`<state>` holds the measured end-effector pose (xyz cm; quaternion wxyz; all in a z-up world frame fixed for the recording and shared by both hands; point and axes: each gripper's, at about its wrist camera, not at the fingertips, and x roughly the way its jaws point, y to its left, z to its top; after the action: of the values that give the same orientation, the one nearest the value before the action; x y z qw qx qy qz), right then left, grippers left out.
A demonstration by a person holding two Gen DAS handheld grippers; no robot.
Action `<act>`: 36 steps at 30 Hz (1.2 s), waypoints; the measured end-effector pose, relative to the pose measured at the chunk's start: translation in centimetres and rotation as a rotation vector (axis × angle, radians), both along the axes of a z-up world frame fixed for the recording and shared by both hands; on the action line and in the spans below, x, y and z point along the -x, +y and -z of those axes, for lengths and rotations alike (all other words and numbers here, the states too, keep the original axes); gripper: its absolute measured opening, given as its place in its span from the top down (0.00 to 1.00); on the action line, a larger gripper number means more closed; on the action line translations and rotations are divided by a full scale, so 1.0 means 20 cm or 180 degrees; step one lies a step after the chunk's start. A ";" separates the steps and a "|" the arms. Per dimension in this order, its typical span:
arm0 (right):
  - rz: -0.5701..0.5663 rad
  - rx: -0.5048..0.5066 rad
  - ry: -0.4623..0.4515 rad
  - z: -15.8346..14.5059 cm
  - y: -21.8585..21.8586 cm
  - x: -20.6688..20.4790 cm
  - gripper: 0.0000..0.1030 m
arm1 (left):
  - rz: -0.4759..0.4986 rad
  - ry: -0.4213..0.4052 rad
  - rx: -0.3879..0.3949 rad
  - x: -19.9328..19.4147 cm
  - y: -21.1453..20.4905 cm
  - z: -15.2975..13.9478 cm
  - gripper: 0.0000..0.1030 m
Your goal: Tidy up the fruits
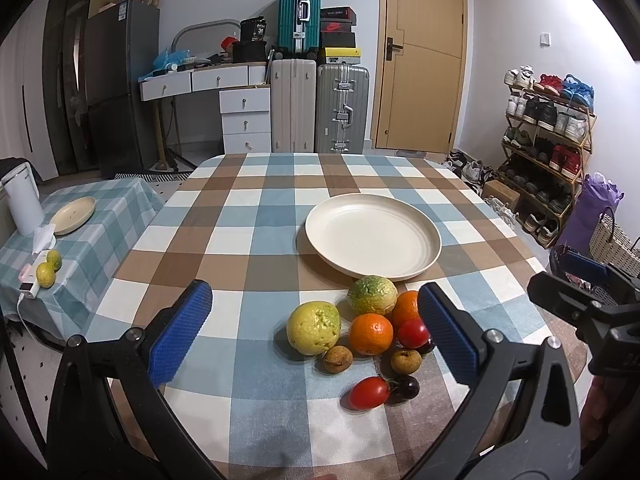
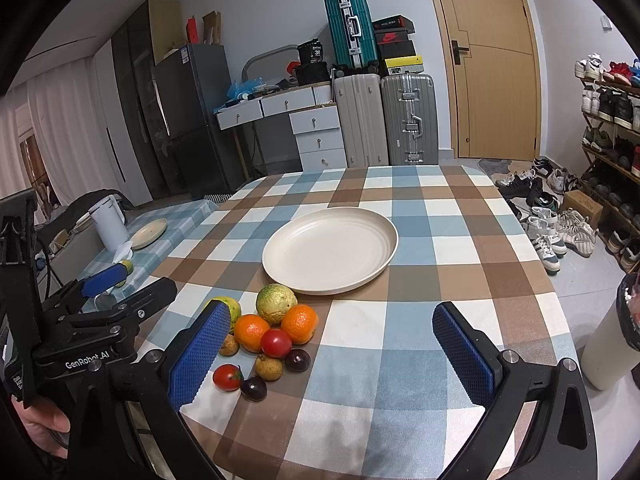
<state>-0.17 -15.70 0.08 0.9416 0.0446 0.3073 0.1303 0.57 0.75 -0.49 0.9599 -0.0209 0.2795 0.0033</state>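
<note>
A cream plate (image 1: 372, 236) (image 2: 330, 248) sits empty in the middle of the checked table. In front of it lies a cluster of fruit: two yellow-green guavas (image 1: 314, 327) (image 2: 276, 303), two oranges (image 1: 371, 333) (image 2: 299, 323), two red tomatoes (image 1: 369, 392) (image 2: 276, 343), two brown longans (image 1: 337, 359) (image 2: 269, 367) and dark cherries (image 1: 406, 387) (image 2: 297, 360). My left gripper (image 1: 316, 336) is open and empty, held low over the fruit. My right gripper (image 2: 332, 356) is open and empty, just right of the fruit.
A low side table (image 1: 80, 240) at the left holds a small plate (image 1: 74, 215), a white kettle (image 1: 22, 200) and two limes (image 1: 46, 274). Suitcases (image 1: 340, 108), drawers and a door stand behind. A shoe rack (image 1: 548, 148) lines the right wall.
</note>
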 end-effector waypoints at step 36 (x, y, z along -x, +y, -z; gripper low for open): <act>0.0005 -0.0007 0.0007 0.00 0.00 0.00 0.00 | 0.0034 -0.0022 -0.0004 0.00 -0.02 -0.02 0.00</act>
<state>-0.14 -15.71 0.14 0.9413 0.0461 0.3081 0.1299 0.54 0.41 -0.03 0.9609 -0.0188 0.2763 -0.0018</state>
